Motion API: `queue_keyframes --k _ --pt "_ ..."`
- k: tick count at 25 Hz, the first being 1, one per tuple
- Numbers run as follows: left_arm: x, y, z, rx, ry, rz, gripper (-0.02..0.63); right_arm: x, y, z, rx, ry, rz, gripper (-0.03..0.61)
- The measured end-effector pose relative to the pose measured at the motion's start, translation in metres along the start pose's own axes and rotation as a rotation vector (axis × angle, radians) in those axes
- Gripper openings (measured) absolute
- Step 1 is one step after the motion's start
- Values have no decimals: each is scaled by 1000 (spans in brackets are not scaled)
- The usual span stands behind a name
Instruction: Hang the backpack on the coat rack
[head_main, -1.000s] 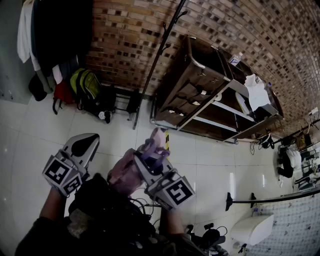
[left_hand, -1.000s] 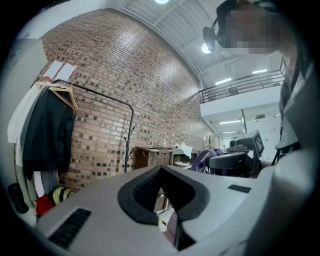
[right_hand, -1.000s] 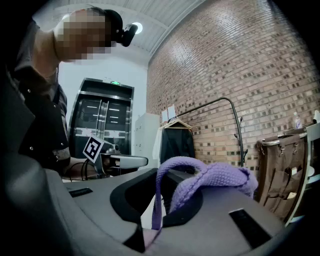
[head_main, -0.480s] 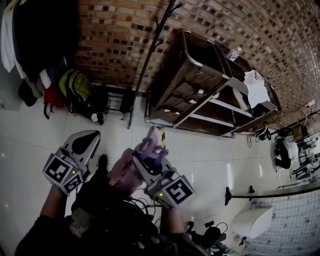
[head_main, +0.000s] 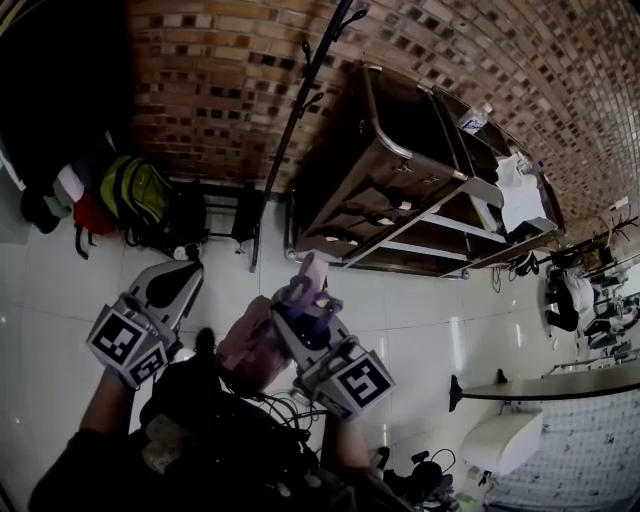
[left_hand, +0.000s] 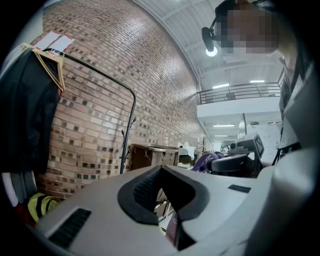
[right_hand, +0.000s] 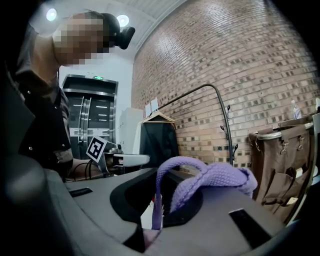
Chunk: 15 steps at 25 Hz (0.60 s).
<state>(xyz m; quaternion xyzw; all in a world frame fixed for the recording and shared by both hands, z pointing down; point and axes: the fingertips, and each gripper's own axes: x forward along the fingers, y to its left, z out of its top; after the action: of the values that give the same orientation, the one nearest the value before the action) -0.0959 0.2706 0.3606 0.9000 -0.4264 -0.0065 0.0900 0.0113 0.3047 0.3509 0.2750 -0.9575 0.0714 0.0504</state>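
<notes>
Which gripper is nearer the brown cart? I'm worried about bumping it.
Right. The right gripper, jaws shut on the purple strap, is in front of the brown cart; the left gripper is farther left, toward the green backpack.

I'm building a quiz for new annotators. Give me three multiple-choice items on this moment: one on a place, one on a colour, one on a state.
1. Where does the coat rack stand?
A) by the brick wall, between the green backpack and the brown cart
B) on top of the cart
C) mid-floor, far from any wall

2. What colour is the strap at the right gripper?
A) black
B) purple
C) yellow

3. How is the right gripper?
A) wide open and empty
B) shut on the strap
C) out of view

Answers:
1 A, the head view shows its pole at the wall beside the cart.
2 B, the right gripper view shows it purple.
3 B, the jaws are closed with the strap pinched between them.
</notes>
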Motion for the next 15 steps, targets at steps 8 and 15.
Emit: queue_keyframes --k 8,15 --pt "48 71 12 -10 27 -26 40 63 -64 19 21 -5 -48 23" --pt "82 125 22 -14 32 -40 40 117 -104 33 30 -14 -64 22"
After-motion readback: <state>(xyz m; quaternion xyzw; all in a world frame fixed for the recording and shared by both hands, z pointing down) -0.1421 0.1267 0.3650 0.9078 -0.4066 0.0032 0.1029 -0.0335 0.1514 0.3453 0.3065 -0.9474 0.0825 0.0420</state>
